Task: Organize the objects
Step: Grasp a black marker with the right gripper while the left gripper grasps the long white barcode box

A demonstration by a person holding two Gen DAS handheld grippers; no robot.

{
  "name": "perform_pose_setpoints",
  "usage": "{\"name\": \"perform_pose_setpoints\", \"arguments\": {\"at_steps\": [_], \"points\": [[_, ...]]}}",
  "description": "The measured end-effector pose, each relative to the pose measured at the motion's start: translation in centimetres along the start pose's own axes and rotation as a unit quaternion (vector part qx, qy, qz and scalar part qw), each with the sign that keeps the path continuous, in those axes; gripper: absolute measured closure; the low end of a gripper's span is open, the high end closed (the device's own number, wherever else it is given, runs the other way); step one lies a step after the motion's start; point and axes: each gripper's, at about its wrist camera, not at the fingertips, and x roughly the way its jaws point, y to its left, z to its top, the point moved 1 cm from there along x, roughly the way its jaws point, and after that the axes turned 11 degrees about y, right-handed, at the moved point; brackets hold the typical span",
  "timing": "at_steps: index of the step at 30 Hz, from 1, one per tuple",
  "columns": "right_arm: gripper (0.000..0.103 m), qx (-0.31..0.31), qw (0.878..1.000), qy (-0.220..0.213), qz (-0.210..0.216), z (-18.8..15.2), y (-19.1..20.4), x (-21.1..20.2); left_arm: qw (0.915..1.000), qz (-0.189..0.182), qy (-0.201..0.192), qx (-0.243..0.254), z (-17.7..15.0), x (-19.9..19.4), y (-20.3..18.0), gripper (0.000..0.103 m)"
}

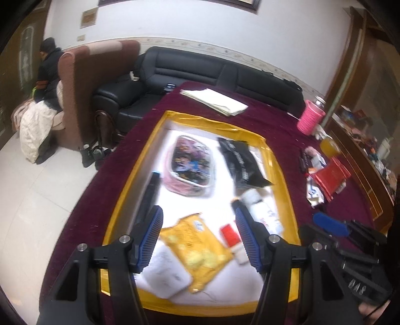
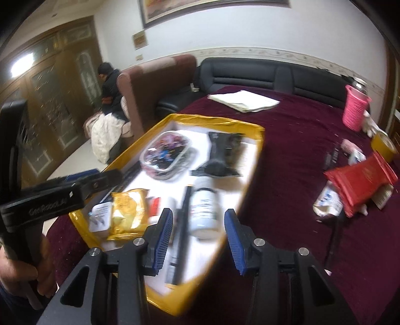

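White wall (image 2: 250,30) with patterned border strip, framed picture (image 2: 200,7) top centre. Black leather sofa (image 1: 200,67) along it, brown armchair (image 1: 85,82) to its left. Carved wooden doors (image 2: 50,87) upper left. Pale tiled floor (image 1: 32,195) lower left.

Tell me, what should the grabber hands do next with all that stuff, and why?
Probably the right gripper should ease down and close on the white bottle. Its jaws are open and empty, and the bottle lies just ahead between them on the yellow-edged tray. The left gripper is open too, above the yellow snack bag.
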Motion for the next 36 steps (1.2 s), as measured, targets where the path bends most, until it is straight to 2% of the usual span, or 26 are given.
{"name": "perform_pose_setpoints", "arguments": {"at_steps": [8,10,15,20,24,26,28,32,36], "points": [[0.053,0.097,0.995,-0.011,-0.028,-1.4,-8.5,-2.4,0.9983,-0.011,0.010,0.056,-0.6,0.3,-5.1,0.043],[0.053,0.127,0.991,-0.003,-0.050,-1.9,-11.4,-2.6,0.9975,-0.014,0.013,0.068,-0.8,0.4,-6.3,0.039],[0.053,0.184,0.980,0.024,-0.074,-2.8,-16.8,-2.1,0.9941,-0.024,0.022,0.104,-1.4,1.1,-9.5,0.038],[0.053,0.184,0.979,0.052,-0.062,-2.4,-17.3,0.0,0.9895,-0.040,0.037,0.134,-1.9,2.0,-12.4,0.037],[0.053,0.168,0.979,0.068,-0.088,-1.6,-17.3,2.5,0.9865,-0.042,0.045,0.152,-2.0,2.5,-14.3,0.031],[0.059,0.160,0.980,0.060,-0.102,-1.4,-17.6,3.0,0.9850,-0.043,0.047,0.161,-1.8,2.6,-15.1,0.030],[0.085,0.145,0.980,0.061,-0.120,-1.4,-17.8,3.1,0.9834,-0.043,0.049,0.170,-1.6,2.9,-16.0,0.030],[0.087,0.147,0.982,0.062,-0.103,-2.7,-19.6,1.8,0.9786,-0.056,0.066,0.187,-0.7,4.1,-18.1,0.029],[0.087,0.188,0.977,0.038,-0.092,-4.5,-22.3,0.0,0.9730,-0.055,0.100,0.201,0.4,7.1,-20.9,0.029]]}}
